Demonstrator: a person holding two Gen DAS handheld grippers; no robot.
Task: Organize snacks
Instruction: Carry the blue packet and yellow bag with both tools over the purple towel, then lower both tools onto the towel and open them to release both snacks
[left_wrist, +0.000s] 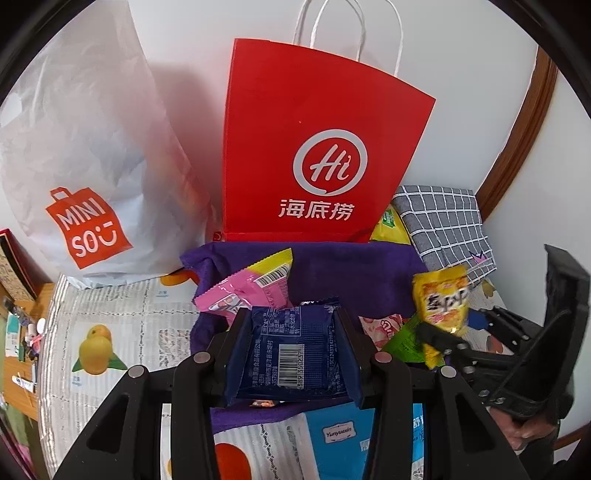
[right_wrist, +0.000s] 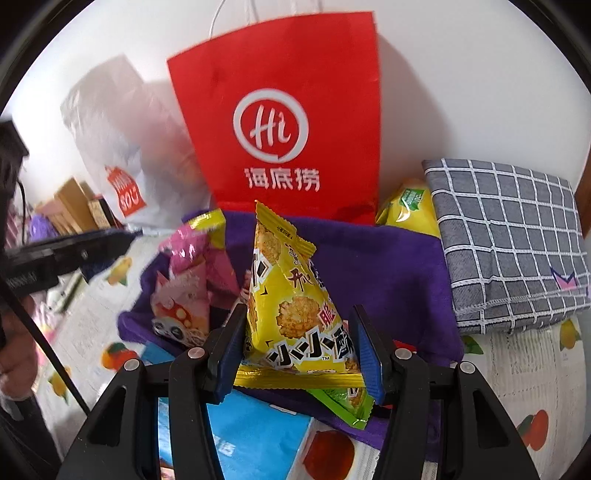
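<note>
My left gripper (left_wrist: 291, 332) is shut on a dark blue snack packet (left_wrist: 291, 354) with a barcode, held above the purple cloth (left_wrist: 332, 269). My right gripper (right_wrist: 299, 343) is shut on a yellow triangular snack packet (right_wrist: 295, 314); it also shows in the left wrist view (left_wrist: 445, 302), to the right of the blue packet. A green packet (right_wrist: 343, 402) lies under it. A pink packet (left_wrist: 243, 291) lies on the cloth, also seen in the right wrist view (right_wrist: 188, 280). A red paper bag (left_wrist: 317, 147) stands behind the cloth.
A white Miniso bag (left_wrist: 88, 166) stands left of the red bag. A grey checked cushion (right_wrist: 509, 243) lies at the right, with a yellow packet (right_wrist: 410, 210) beside it. A blue pack (right_wrist: 255, 435) lies near me on the fruit-print tablecloth (left_wrist: 110, 332).
</note>
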